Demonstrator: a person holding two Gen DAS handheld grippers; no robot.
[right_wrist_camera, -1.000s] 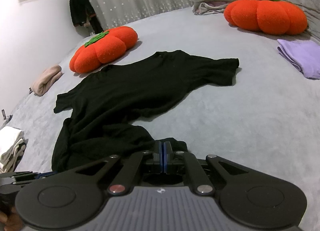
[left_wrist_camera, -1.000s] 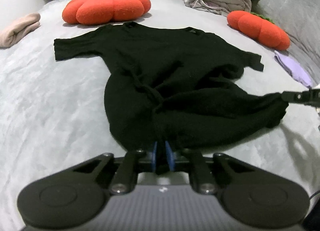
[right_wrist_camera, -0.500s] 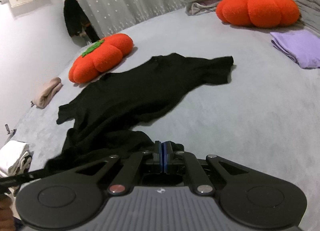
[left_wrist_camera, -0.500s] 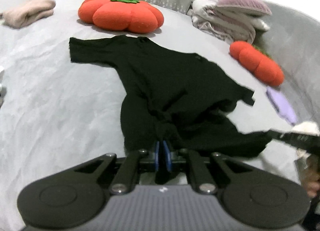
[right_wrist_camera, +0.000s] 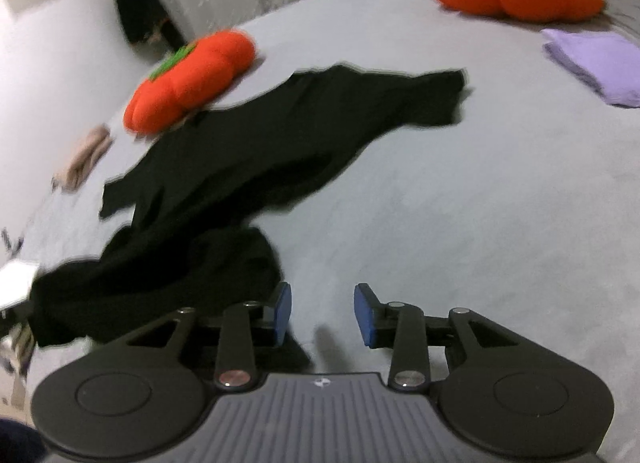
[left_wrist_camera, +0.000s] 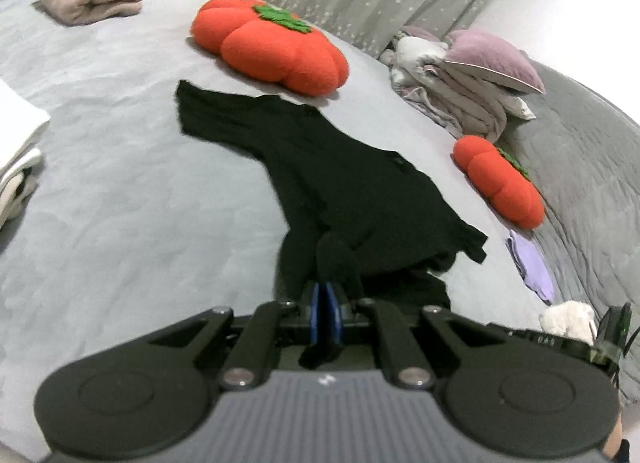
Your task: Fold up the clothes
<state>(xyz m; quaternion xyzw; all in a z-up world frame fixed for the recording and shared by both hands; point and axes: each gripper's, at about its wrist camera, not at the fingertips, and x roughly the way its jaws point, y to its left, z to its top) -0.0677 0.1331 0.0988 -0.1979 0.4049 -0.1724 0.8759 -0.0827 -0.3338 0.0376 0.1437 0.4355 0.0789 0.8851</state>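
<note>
Left gripper (left_wrist_camera: 325, 313) clenched on hem of black T-shirt (left_wrist_camera: 352, 191), garment stretching ahead of the jaws across grey bed (left_wrist_camera: 120, 191), right gripper (right_wrist_camera: 322, 313) released, jaws apart, cloth just left of them

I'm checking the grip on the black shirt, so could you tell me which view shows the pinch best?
The left wrist view: the left gripper is shut on a bunch of the black shirt. The right wrist view, blurred, shows the shirt lying beside the open right gripper.

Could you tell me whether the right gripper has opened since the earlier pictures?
Yes. The right gripper has opened, releasing the black shirt, which now lies left of it.
</note>
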